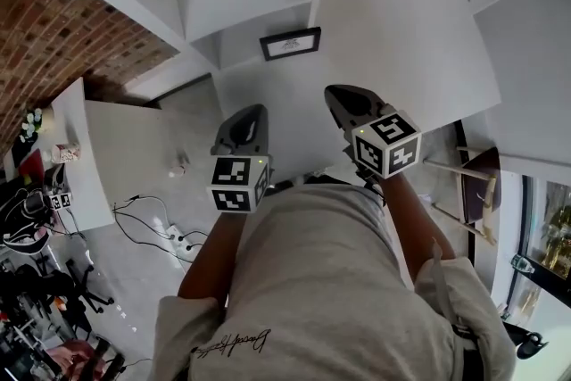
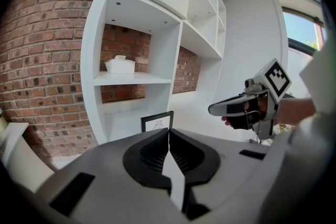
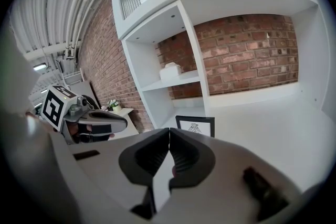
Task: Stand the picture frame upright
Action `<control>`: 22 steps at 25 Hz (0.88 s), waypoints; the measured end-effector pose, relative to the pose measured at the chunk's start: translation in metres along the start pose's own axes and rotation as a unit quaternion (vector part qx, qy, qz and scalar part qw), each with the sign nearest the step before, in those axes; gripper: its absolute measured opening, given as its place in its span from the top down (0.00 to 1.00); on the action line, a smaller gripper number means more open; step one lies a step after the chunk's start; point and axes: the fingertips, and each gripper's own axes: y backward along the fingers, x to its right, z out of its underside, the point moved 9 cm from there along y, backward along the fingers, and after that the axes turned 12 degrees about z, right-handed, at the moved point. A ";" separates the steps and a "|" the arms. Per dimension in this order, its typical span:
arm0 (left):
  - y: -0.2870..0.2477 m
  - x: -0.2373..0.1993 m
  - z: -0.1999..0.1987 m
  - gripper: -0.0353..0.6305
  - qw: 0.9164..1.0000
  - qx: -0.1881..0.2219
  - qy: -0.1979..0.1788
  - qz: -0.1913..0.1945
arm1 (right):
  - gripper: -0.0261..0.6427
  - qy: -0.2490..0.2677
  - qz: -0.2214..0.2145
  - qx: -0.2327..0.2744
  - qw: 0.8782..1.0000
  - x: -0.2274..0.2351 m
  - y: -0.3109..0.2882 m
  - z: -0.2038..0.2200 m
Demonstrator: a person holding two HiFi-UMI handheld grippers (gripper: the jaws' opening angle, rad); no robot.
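Standing against a brick wall is a big white shelf unit with many cubbies. The left cubby has a shelf, and a white box sits in the middle of it. I cannot tell what is in the box.

The left gripper and the right gripper are held up side by side, back from the shelves. Each one has its jaws closed tight against each other.

The picture frame stands upright on the wide bottom board. It is just in front of the foot of the wall that splits the cubbies, apart from both grippers.
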 end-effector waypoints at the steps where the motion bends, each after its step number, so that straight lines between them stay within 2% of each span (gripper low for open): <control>1: 0.001 0.001 0.000 0.92 1.000 0.001 0.000 0.001 | 0.92 0.000 -0.003 0.001 1.000 -0.002 0.001 0.000; 12: 0.007 -0.003 -0.010 0.92 1.000 0.017 -0.005 -0.007 | 0.92 0.001 -0.016 0.007 1.000 -0.012 -0.001 -0.003; 22: 0.011 -0.007 -0.009 0.92 1.000 0.013 -0.009 -0.009 | 0.92 -0.006 -0.031 0.009 0.999 -0.022 -0.007 -0.003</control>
